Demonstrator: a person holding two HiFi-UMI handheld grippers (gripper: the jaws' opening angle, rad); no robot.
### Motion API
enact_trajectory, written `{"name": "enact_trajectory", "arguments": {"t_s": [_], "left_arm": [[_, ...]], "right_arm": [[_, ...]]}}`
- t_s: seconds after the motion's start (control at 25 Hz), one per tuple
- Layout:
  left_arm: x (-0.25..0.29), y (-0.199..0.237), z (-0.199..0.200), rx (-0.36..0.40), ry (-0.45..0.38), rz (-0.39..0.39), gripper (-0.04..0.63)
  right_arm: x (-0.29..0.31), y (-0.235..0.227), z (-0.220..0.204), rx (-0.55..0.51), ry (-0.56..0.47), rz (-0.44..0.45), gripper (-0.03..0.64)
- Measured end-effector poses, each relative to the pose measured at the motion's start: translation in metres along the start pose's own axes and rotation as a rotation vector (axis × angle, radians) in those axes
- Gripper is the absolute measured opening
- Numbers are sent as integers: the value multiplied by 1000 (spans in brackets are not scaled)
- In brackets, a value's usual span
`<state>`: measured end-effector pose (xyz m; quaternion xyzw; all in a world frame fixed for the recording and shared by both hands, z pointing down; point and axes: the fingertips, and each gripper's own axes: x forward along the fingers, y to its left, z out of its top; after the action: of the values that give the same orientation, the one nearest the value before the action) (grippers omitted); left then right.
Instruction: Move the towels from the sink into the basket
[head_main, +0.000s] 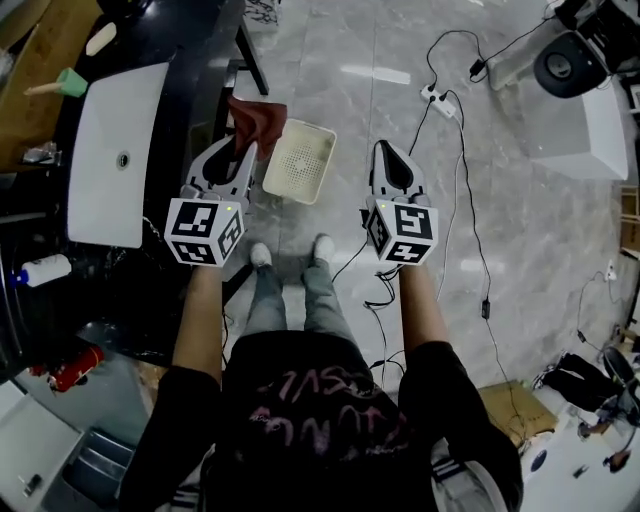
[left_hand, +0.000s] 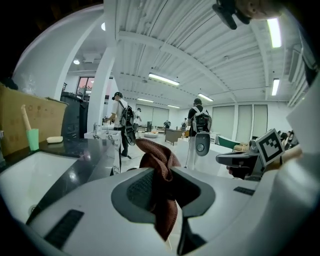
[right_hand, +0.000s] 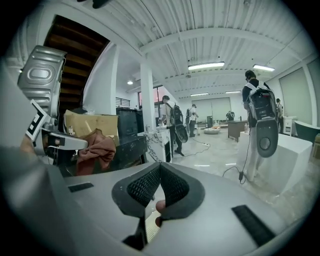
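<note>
One rust-brown towel (left_hand: 159, 150) hangs pinched in the left claw (head_main: 243, 152), just off the worktop (head_main: 195, 80) edge and near the rim of the one white basket (head_main: 285, 185). Only the head view shows that basket and the white sink (head_main: 130, 120). The right claw (right_hand: 159, 167) is pressed together, gripping nothing, over open floor (head_main: 530, 250).

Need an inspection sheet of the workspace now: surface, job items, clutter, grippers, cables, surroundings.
Surface: grey marble floor; dark counter at left.
Job's things: white sink, no towel seen in it; brown towel not yet in white basket, which looks empty.
Clutter: green cup and soap on the counter.
Grippers: left gripper shut on the towel; right gripper shut, empty.
Cables: black cables and power strip on the floor.
Surroundings: people with backpacks beyond.
</note>
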<state>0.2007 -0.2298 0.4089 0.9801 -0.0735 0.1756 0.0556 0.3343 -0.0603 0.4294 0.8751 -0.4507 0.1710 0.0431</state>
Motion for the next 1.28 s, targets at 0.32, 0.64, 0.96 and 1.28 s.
{"name": "enact_trajectory", "arguments": {"t_s": [0.32,0.64,0.96,1.28], "left_arm": [[49,11,-61,-27,59,-49,92],[83,22,-114,-40,99,-43,92],[134,43,-202,-96,179,-19,92],[175,47,-285,-147,256,-3,92]], "right_arm": [[28,-7,-40,21,28,-38,15],[62,-22,-93,27,74,-27,15],[110,-42,-170,25,137,-24,15],[143,-62,-245,39,206,8,15]]}}
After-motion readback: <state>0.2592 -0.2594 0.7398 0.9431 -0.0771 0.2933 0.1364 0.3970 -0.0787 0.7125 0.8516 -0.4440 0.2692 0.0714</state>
